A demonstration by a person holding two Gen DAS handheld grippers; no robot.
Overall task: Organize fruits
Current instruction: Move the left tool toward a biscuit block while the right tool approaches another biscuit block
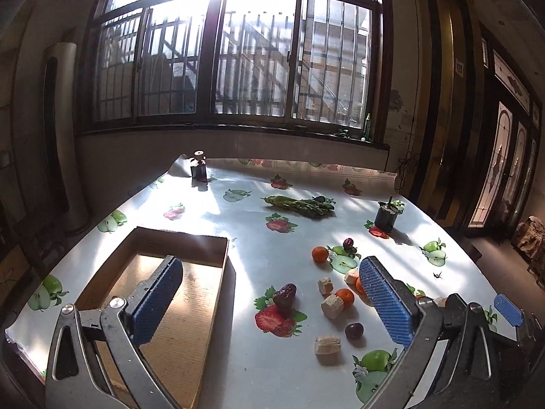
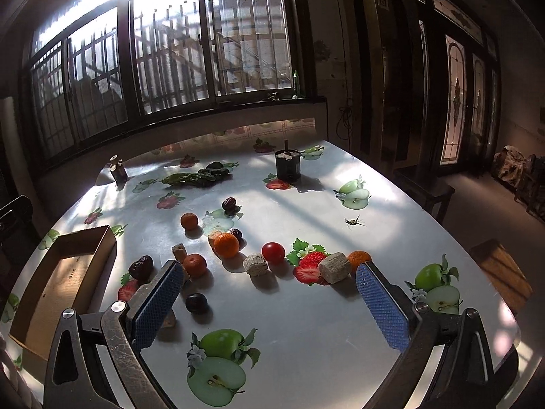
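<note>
Fruit scattered loose across the fruit-print tablecloth point(image 2: 306, 334), none boxed yet: tangerines point(image 2: 226, 245), dried red dates point(image 2: 140, 267), a cherry tomato point(image 2: 273, 252) and a dark plum point(image 2: 196, 303), mixed in among pale crumbly blocks point(image 2: 335, 268). Empty cardboard tray point(image 1: 177, 306) parked at the table's left, presumably the sorting spot, close to the pile. Left gripper point(image 1: 272, 303) spread wide, nothing between the blue pads, angled gently down over the tray's edge. Right gripper point(image 2: 269, 303) likewise spread and empty, tilted down toward the fruit cluster, plum nearest its left pad.
</note>
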